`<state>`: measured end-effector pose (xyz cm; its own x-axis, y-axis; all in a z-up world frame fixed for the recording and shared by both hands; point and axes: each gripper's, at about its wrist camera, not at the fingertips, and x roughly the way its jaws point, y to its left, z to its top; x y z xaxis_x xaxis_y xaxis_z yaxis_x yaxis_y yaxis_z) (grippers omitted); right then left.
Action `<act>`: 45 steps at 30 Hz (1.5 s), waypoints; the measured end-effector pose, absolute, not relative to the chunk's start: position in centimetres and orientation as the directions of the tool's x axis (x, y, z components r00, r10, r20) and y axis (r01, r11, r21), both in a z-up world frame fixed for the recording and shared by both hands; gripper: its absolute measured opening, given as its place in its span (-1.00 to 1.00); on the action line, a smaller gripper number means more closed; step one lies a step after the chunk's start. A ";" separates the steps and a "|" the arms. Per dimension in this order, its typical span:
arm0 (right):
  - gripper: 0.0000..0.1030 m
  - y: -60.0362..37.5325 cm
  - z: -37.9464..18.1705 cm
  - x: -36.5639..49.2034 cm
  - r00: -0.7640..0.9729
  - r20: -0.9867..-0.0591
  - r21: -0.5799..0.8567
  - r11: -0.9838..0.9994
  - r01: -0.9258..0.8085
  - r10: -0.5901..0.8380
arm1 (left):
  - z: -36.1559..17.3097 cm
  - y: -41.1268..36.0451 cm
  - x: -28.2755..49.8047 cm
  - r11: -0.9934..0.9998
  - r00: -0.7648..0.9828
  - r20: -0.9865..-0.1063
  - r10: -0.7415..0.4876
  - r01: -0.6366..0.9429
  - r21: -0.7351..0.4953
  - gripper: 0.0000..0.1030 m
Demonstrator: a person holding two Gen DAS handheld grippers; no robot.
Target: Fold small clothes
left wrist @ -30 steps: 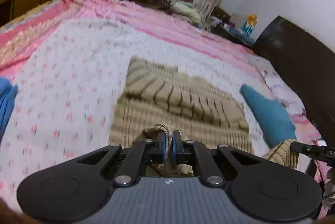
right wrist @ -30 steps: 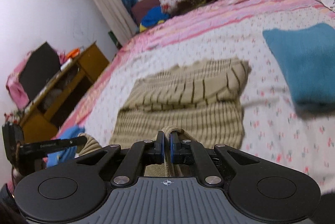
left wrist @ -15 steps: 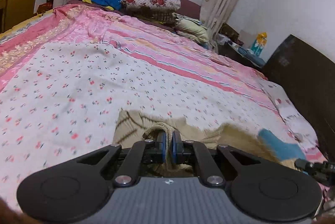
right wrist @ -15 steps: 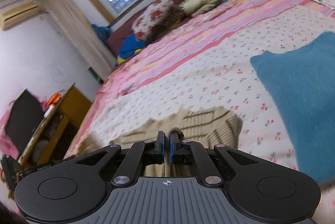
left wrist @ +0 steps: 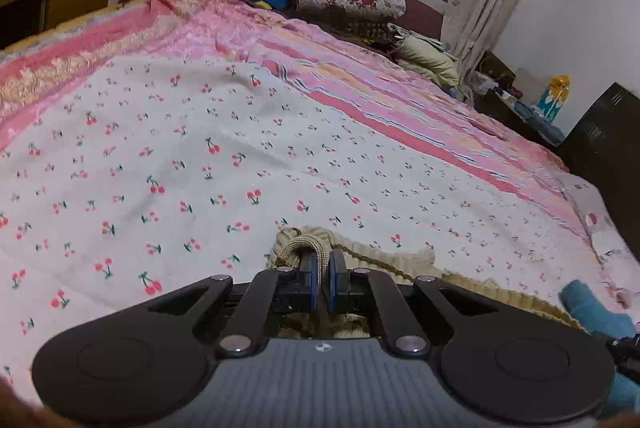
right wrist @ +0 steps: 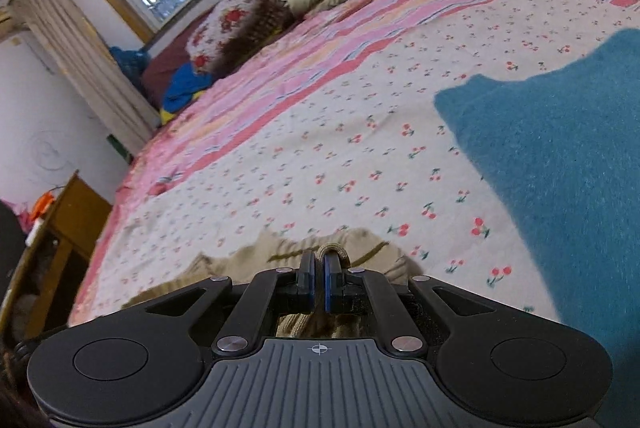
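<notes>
The left tool [left wrist: 321, 282] is held low and nearly level over the cherry-print bed sheet [left wrist: 200, 168], its blue pads clamped on a bunched edge of the beige ribbed knit garment with dark stripes [left wrist: 400, 262]. The right tool [right wrist: 319, 282] sits in the same low pose, pinched on another edge of that garment [right wrist: 288, 248]. The garment lies on the sheet just ahead of both tools, with a teal fuzzy folded cloth [right wrist: 560, 156] just beside it.
</notes>
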<state>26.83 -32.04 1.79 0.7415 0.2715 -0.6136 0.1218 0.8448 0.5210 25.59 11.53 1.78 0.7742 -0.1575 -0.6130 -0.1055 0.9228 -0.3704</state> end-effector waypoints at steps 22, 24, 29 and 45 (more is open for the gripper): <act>-0.15 -29.6 3.4 25.2 0.761 -0.609 0.350 0.937 0.009 0.221 | 4.5 9.3 21.7 0.977 0.795 -0.596 -0.112 -0.023 -0.214 -0.18; -0.15 -28.5 2.6 25.6 0.735 -0.645 0.310 0.951 0.001 0.210 | 4.0 8.2 21.0 0.990 0.795 -0.599 -0.096 0.011 -0.144 -0.14; -0.77 -26.6 0.4 26.8 0.684 -0.715 0.203 0.979 0.004 0.146 | 1.7 7.0 21.0 0.997 0.774 -0.630 -0.060 0.012 -0.080 -0.14; -0.81 -29.4 -0.3 26.3 0.695 -0.715 0.165 0.984 0.068 0.072 | 0.2 10.0 21.2 0.980 0.724 -0.685 0.080 -0.182 -0.078 -0.38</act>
